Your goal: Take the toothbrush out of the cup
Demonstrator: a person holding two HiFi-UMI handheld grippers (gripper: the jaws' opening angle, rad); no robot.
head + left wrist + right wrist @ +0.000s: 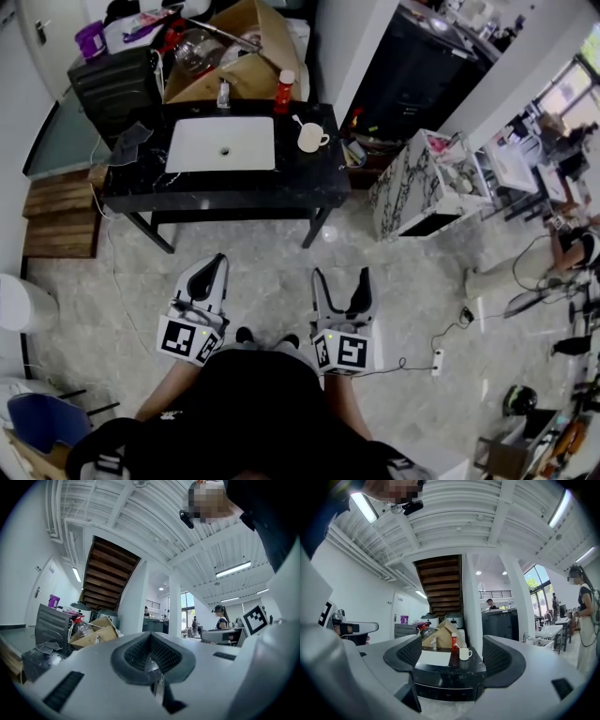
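A white cup [312, 138] stands on the black table [309, 183], to the right of the white basin [221, 143], with the toothbrush [298, 122] leaning out of it to the left. In the right gripper view the cup [465, 654] and toothbrush [457, 646] appear far off between the jaws. My right gripper [341, 279] [453, 654] stands open and empty, well short of the table over the floor. My left gripper [210, 274] [151, 649] is shut on nothing, level with the right one.
A red bottle [284, 91] and a small pump bottle [223, 94] stand behind the basin. A cardboard box [234, 52] and a black case [117, 89] lie behind the table. Wooden steps [61, 211] sit to the left, a marble-patterned cabinet [422, 187] to the right, a power strip [437, 362] on the floor.
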